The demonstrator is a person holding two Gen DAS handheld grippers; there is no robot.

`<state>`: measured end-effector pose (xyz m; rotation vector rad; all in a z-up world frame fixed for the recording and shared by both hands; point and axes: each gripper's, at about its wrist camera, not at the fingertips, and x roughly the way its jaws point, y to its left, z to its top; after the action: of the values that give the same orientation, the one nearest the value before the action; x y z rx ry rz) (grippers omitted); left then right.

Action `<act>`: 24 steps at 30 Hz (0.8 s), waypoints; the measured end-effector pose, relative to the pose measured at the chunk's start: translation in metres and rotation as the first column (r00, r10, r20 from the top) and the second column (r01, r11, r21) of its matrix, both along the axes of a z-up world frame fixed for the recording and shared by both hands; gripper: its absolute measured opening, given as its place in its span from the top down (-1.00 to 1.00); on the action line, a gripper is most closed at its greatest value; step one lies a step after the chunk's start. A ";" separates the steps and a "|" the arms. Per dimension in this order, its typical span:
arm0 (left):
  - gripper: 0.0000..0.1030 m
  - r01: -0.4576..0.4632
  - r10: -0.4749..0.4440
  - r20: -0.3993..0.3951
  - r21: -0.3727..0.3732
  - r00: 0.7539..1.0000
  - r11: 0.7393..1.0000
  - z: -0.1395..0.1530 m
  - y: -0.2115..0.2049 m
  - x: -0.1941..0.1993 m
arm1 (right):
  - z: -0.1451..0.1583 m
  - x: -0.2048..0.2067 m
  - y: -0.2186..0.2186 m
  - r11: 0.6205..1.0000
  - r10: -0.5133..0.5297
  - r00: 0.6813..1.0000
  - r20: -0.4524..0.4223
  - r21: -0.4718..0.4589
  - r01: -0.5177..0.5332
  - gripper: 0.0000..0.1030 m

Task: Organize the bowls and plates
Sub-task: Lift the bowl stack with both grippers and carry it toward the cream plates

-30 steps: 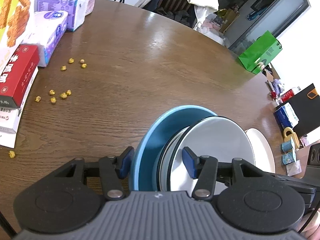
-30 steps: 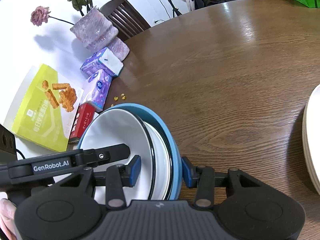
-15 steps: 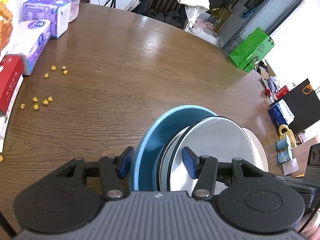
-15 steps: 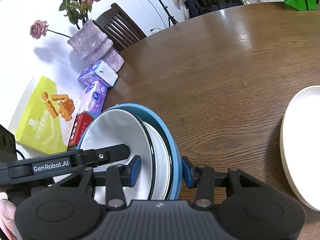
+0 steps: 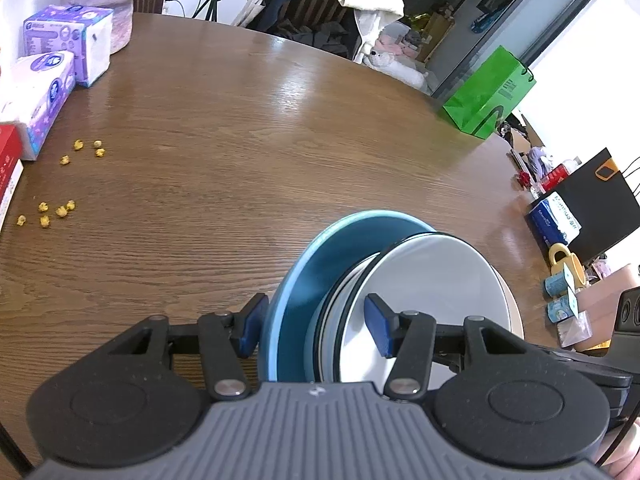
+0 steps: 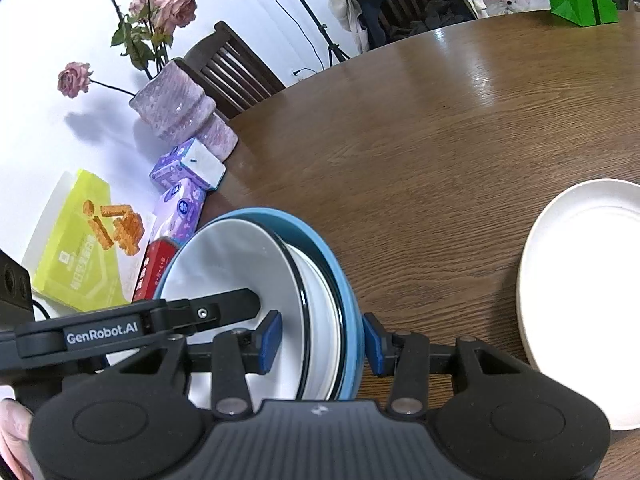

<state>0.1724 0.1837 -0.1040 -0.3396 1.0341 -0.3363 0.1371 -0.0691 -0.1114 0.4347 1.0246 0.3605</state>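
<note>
A stack of nested dishes, a blue bowl (image 5: 304, 272) outermost with white black-rimmed bowls (image 5: 432, 276) inside, is held on edge above the wooden table (image 5: 280, 128). My left gripper (image 5: 316, 326) is shut on one side of the stack. My right gripper (image 6: 320, 340) is shut on the opposite side, blue bowl (image 6: 340, 280) and white bowls (image 6: 236, 264) between its pads. The left gripper's finger shows in the right wrist view. A cream plate (image 6: 588, 292) lies on the table to the right; its edge shows behind the stack (image 5: 514, 312).
Tissue packs (image 5: 68, 48), a red box (image 5: 8, 160) and yellow crumbs (image 5: 60, 208) sit at the table's left. A pink vase with roses (image 6: 176, 108), a yellow snack box (image 6: 80, 240) and a chair (image 6: 228, 68) stand left. A green bag (image 5: 488, 92) sits far right.
Both grippers have carried the dish stack to the right over the table. The cream plate has come further into the right wrist view. The grip is unchanged.
</note>
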 end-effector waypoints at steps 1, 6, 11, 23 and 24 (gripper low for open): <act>-0.04 0.002 -0.002 0.001 0.000 1.000 1.000 0.001 -0.003 0.000 | 0.001 -0.001 -0.003 1.000 -0.002 1.000 0.001 0.000 0.002 0.17; -0.04 0.011 -0.012 0.006 0.002 1.000 1.000 0.004 -0.016 0.000 | 0.004 -0.004 -0.017 1.000 -0.012 1.000 0.006 0.001 0.012 0.17; -0.04 0.021 -0.021 0.008 0.002 1.000 1.000 0.006 -0.029 0.000 | 0.006 -0.007 -0.031 1.000 -0.022 1.000 0.012 0.000 0.022 0.17; -0.04 0.040 -0.040 0.020 -0.001 0.999 0.999 0.009 -0.057 0.000 | 0.009 -0.009 -0.062 0.999 -0.046 0.999 0.023 -0.002 0.046 0.17; -0.04 0.041 -0.041 0.021 -0.002 0.999 0.999 0.009 -0.059 -0.001 | 0.009 -0.009 -0.065 0.999 -0.048 0.999 0.024 -0.001 0.048 0.17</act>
<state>0.1719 0.1250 -0.0951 -0.3170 1.0214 -0.3773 0.1282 -0.1337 -0.1022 0.4517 0.9900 0.3214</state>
